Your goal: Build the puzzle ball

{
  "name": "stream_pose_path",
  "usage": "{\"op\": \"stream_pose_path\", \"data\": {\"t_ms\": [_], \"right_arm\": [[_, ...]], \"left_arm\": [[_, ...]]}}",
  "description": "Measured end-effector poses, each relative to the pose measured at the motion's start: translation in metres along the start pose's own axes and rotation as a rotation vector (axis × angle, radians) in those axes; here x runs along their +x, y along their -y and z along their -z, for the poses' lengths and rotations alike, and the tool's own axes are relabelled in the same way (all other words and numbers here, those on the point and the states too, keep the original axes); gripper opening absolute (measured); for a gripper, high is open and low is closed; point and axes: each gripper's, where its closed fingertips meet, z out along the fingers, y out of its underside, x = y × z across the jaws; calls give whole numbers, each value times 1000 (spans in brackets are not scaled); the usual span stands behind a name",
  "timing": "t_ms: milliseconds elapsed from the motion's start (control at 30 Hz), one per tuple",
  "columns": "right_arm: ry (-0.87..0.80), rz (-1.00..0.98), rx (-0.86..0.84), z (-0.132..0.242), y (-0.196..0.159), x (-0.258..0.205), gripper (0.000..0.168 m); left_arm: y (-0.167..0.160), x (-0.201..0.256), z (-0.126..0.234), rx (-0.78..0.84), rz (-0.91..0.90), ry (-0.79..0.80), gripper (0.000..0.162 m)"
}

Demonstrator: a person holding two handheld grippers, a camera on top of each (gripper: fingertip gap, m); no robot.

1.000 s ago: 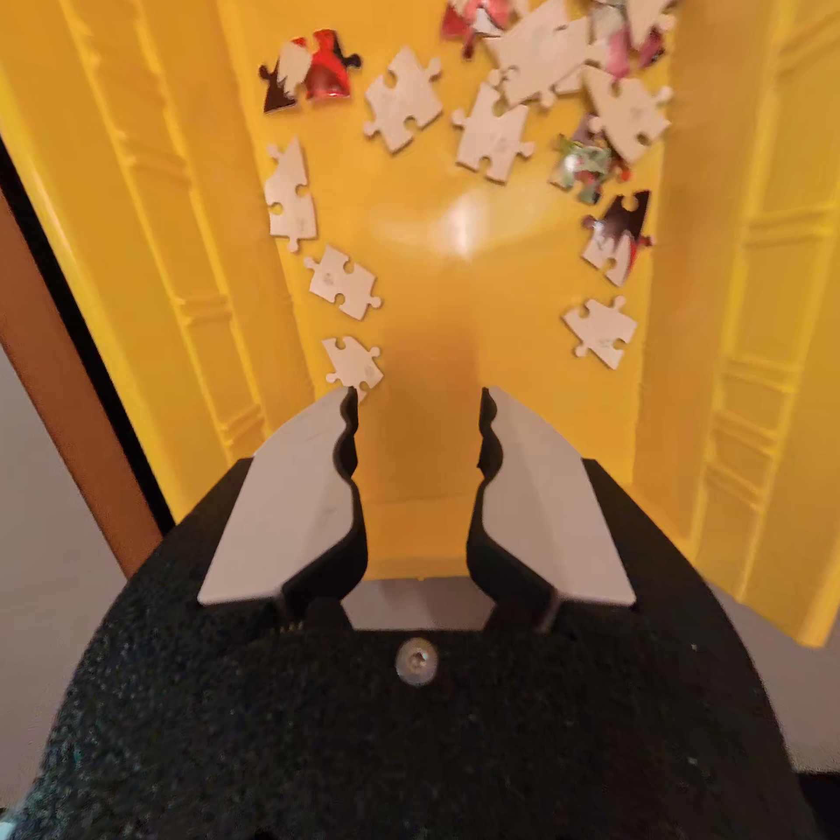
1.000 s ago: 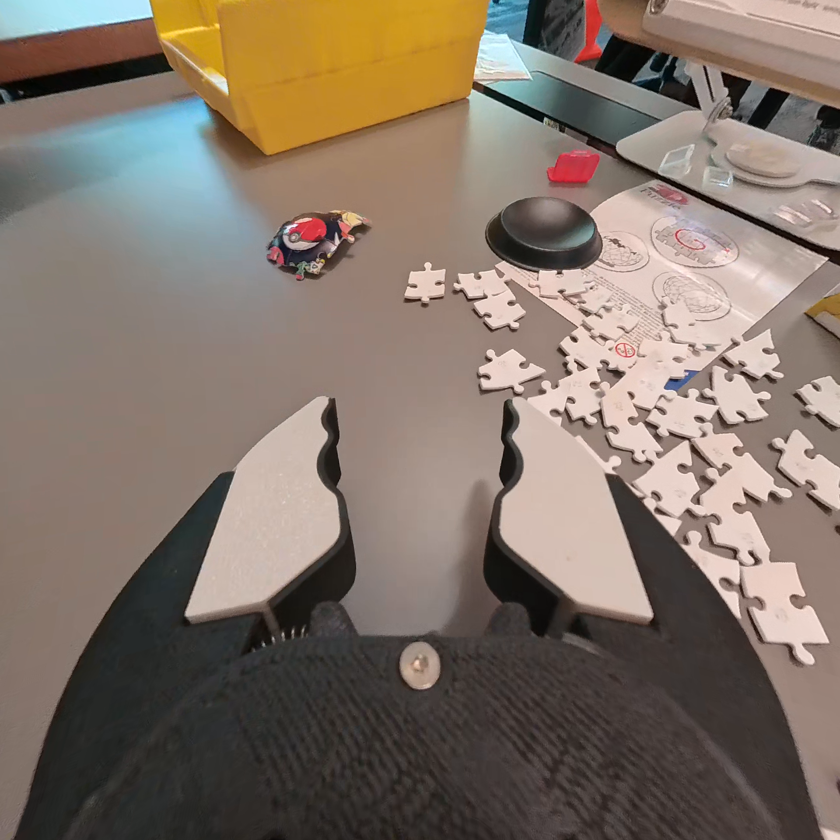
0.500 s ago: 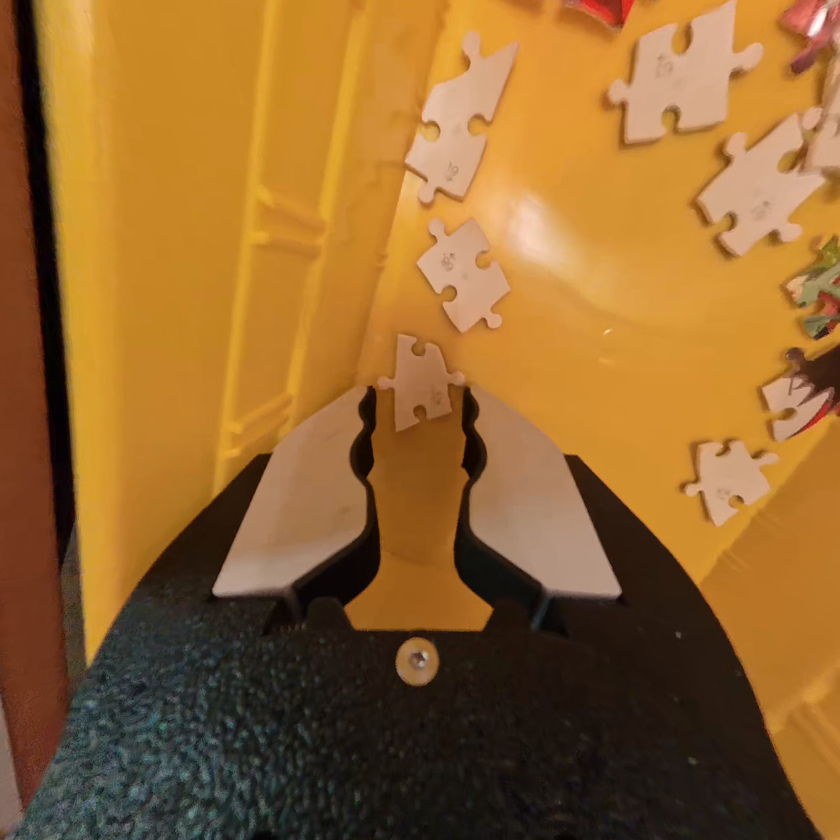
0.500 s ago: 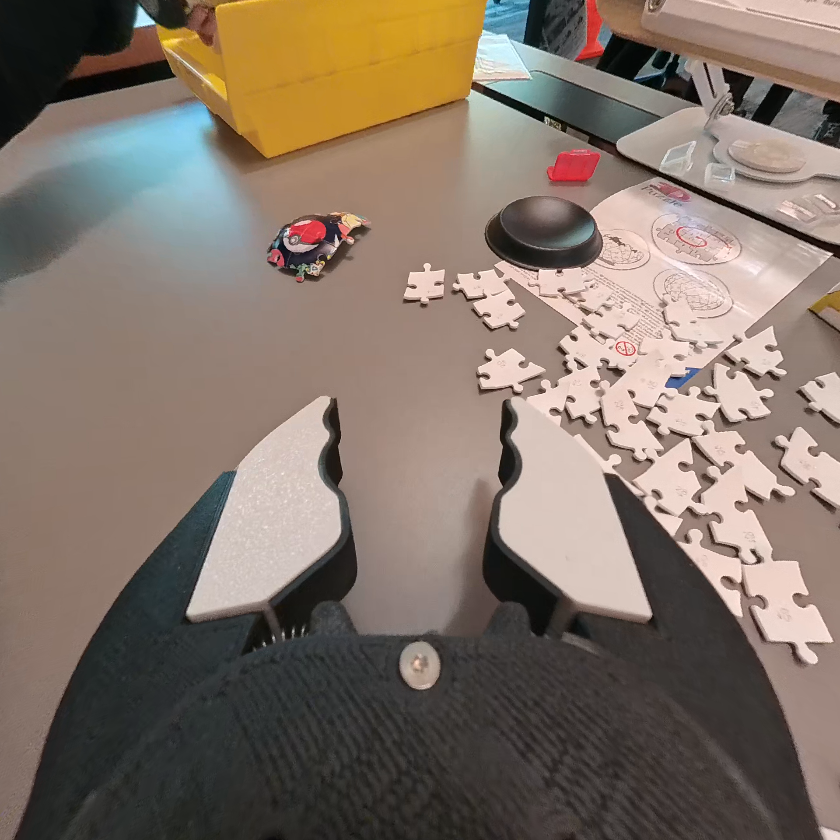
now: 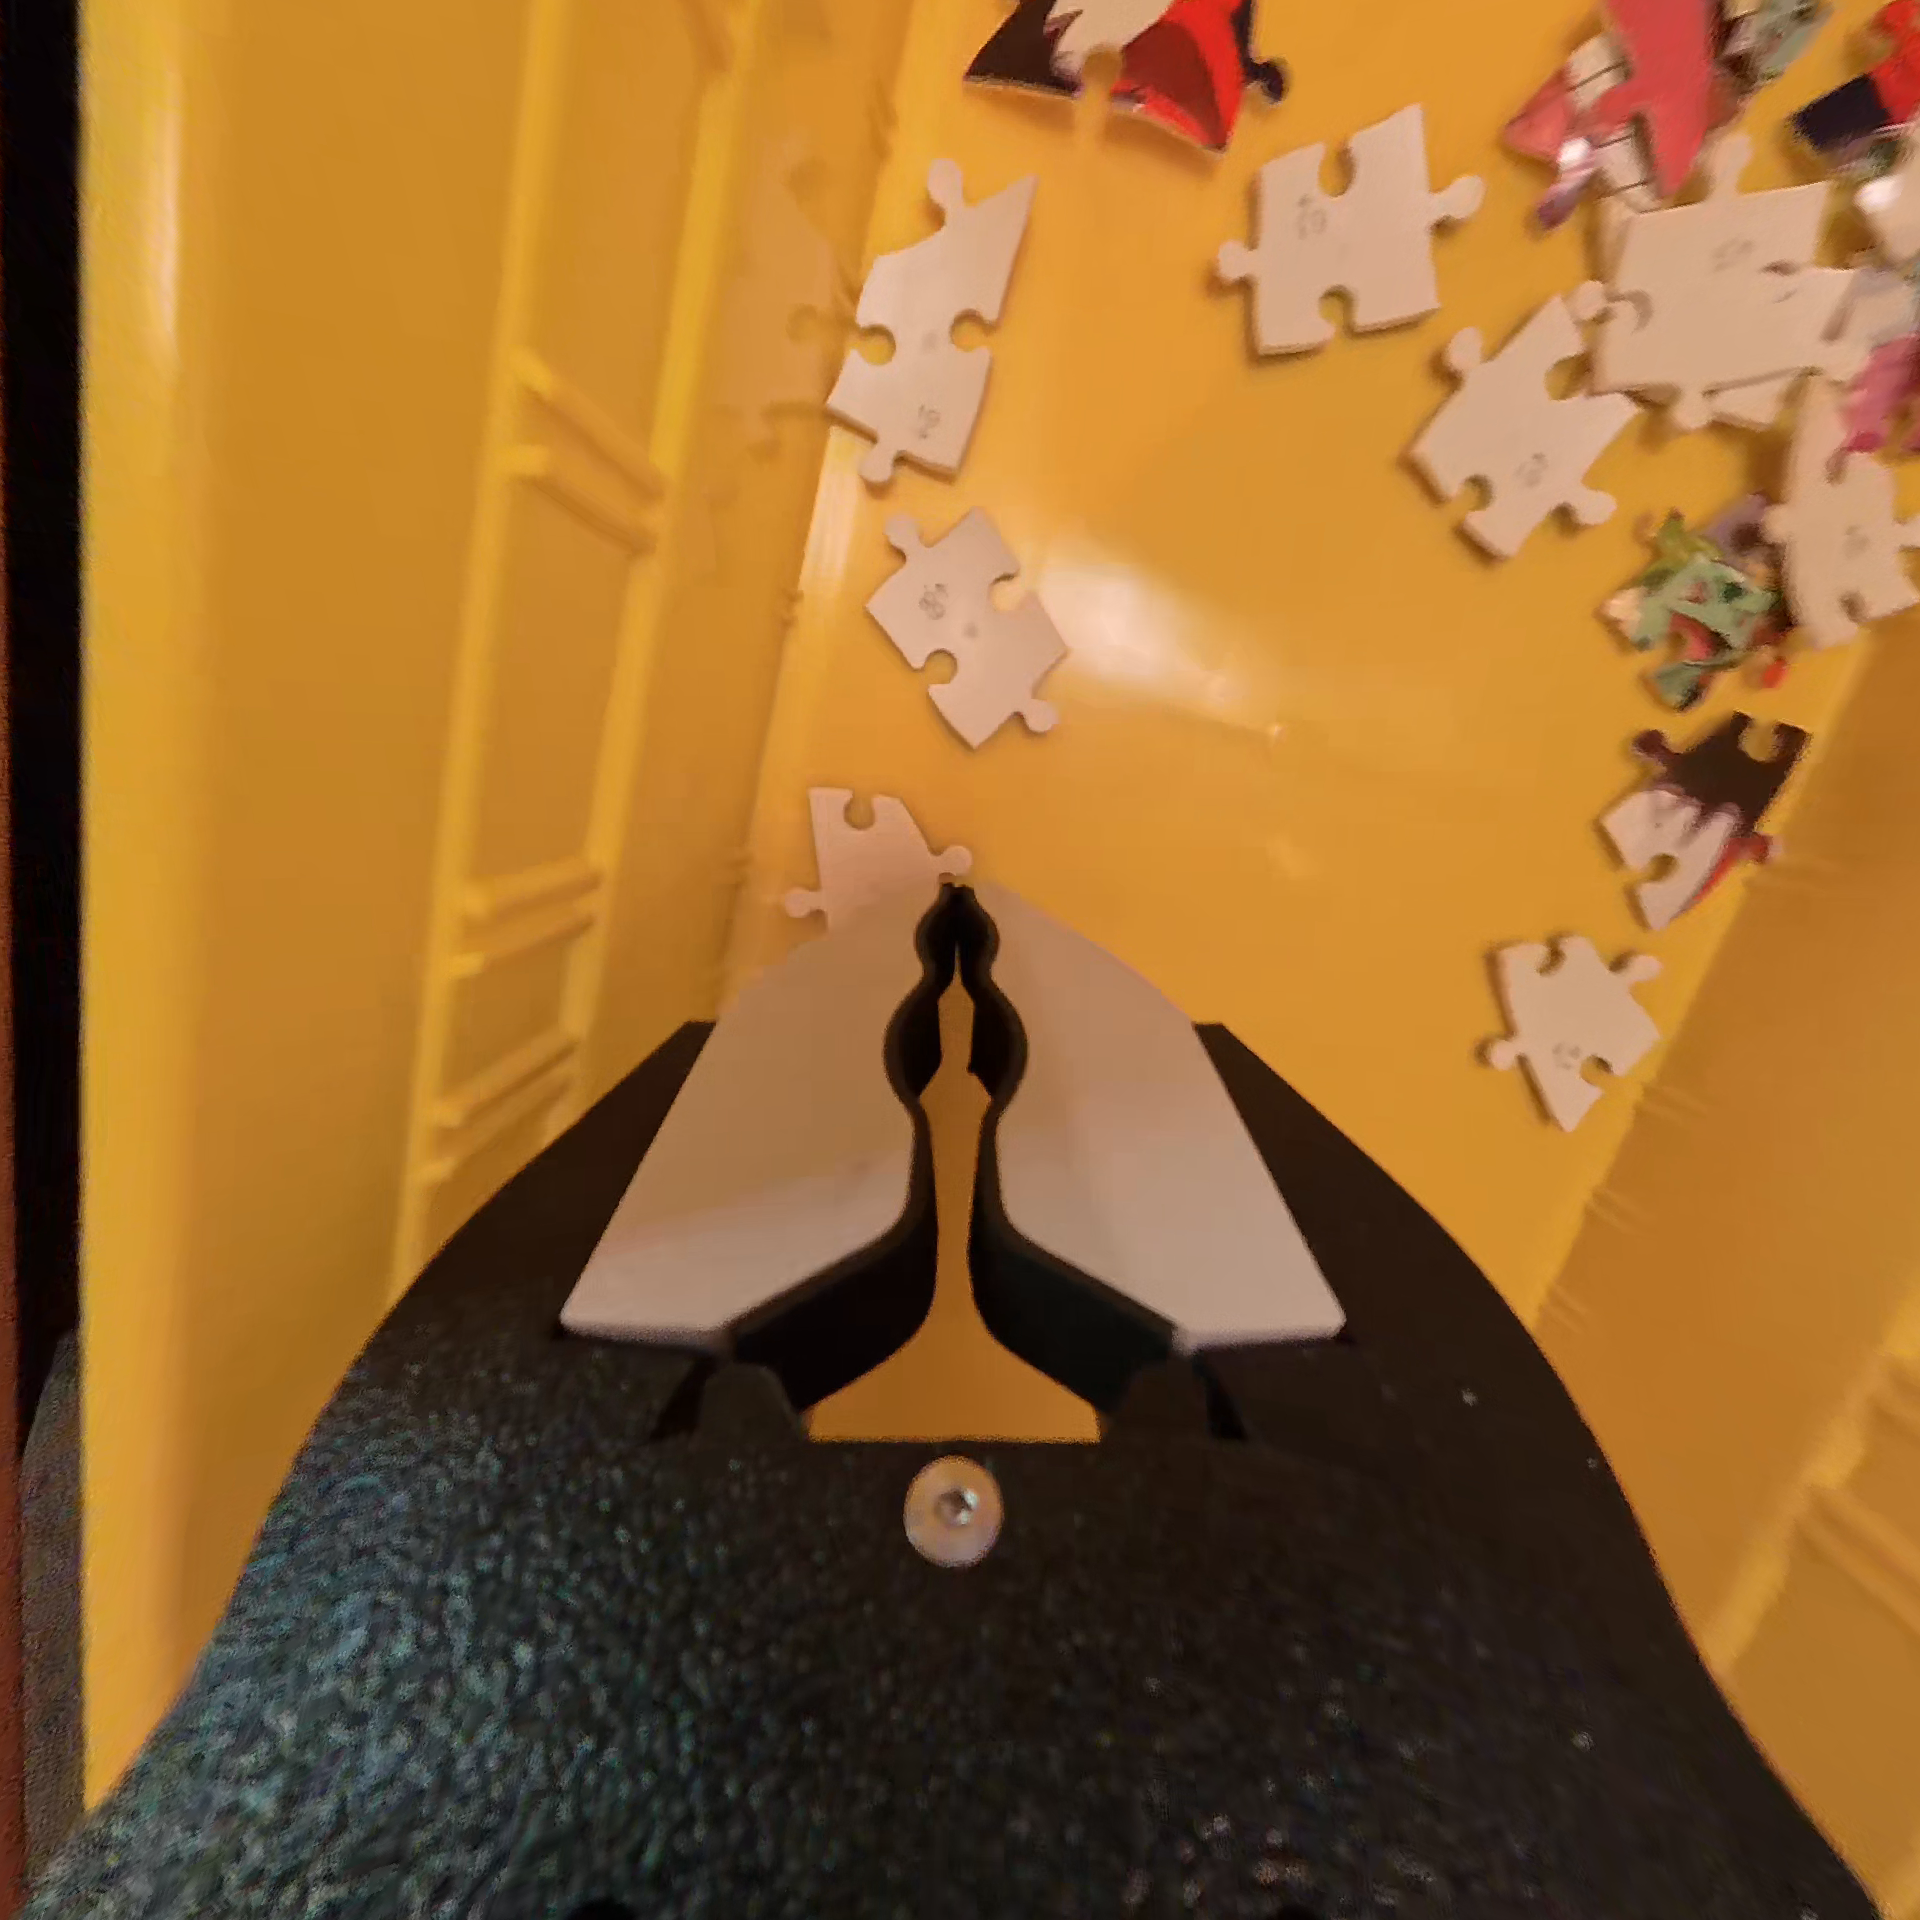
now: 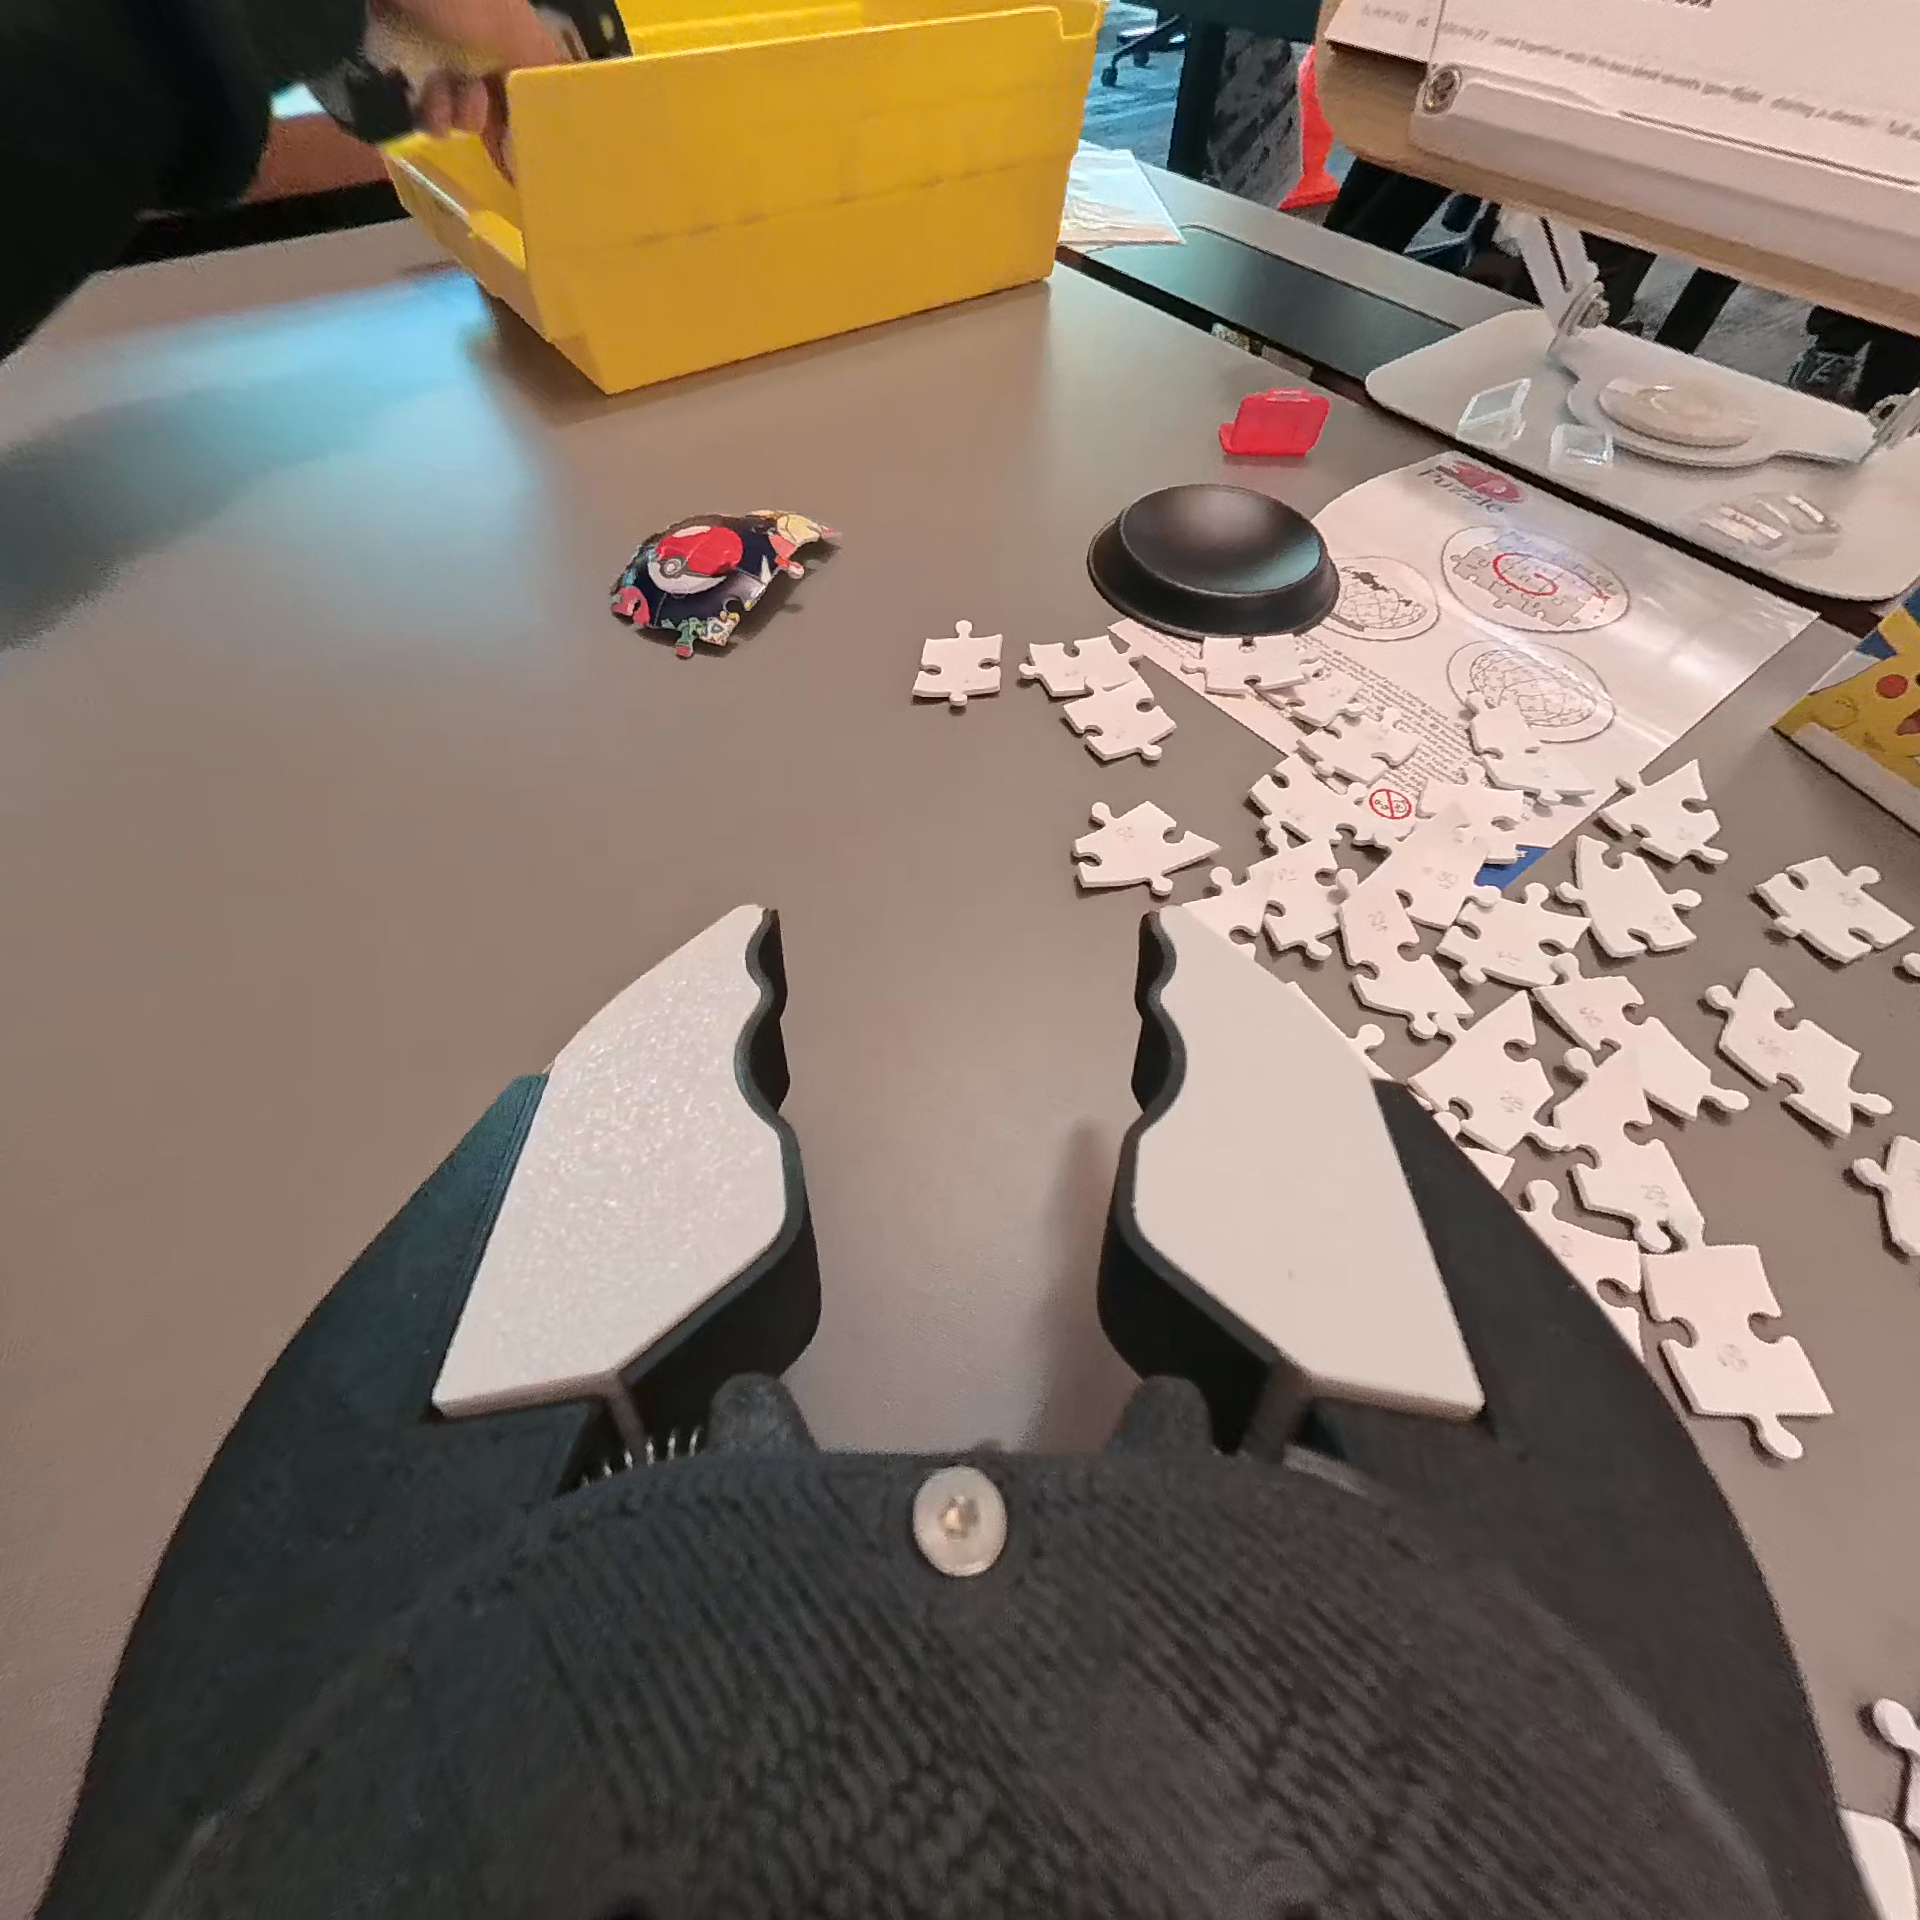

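Two grippers share the work. On the grey counter (image 6: 416, 831) stands the yellow bin (image 6: 790, 197), and inside it our left gripper (image 5: 954, 902) has its jaws pinched together on the near corner of a white puzzle piece (image 5: 868, 847), which lies just ahead and slightly left of the tips, beside the bin's left wall. Our right gripper (image 6: 961, 935) hangs spread and empty; the small assembled ball section (image 6: 712, 582) lies well ahead, left of centre.

A red plastic clip (image 6: 1274, 422) is seen on the grey table (image 6: 312, 831); a white stand (image 6: 1621, 416) is set at two o'clock of it.
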Motion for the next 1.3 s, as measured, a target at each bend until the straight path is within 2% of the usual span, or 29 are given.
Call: {"op": "stream_pose_path", "data": {"t_ms": [133, 200, 367, 633, 667, 767, 900, 1000, 1067, 1200, 1300], "right_arm": [[0, 22, -16, -2, -2, -2, 65], [-1, 24, -24, -3, -3, -2, 65], [-2, 31, -23, -3, -3, -3, 65], [-4, 35, 8, 1, 1, -3, 64], [-3, 36, 8, 1, 1, -4, 64], [2, 34, -2, 0, 0, -4, 64], [5, 34, -8, -1, -1, -4, 64], [4, 33, -5, -1, -1, -4, 64], [0, 33, -3, 0, 0, -4, 64], [2, 34, -12, -1, -1, -4, 63], [3, 39, -11, -1, -1, -5, 63]], "left_arm": [[9, -3, 26, 76, 50, -10, 0], [13, -6, 35, 88, 104, -21, 37], [18, -5, 32, 55, 196, -35, 60], [-6, -13, -3, -198, -33, 151, 46], [-6, -11, -5, -200, -25, 140, 47], [-6, 9, -5, -201, 2, 29, 33], [-6, 30, -1, -184, -13, -85, 36], [7, 14, 15, -116, -8, -14, 36], [3, -4, 20, -153, -11, 72, 36], [-8, -10, 4, -221, 7, 62, 41], [-8, -7, -7, -190, 46, 21, 40]]}}
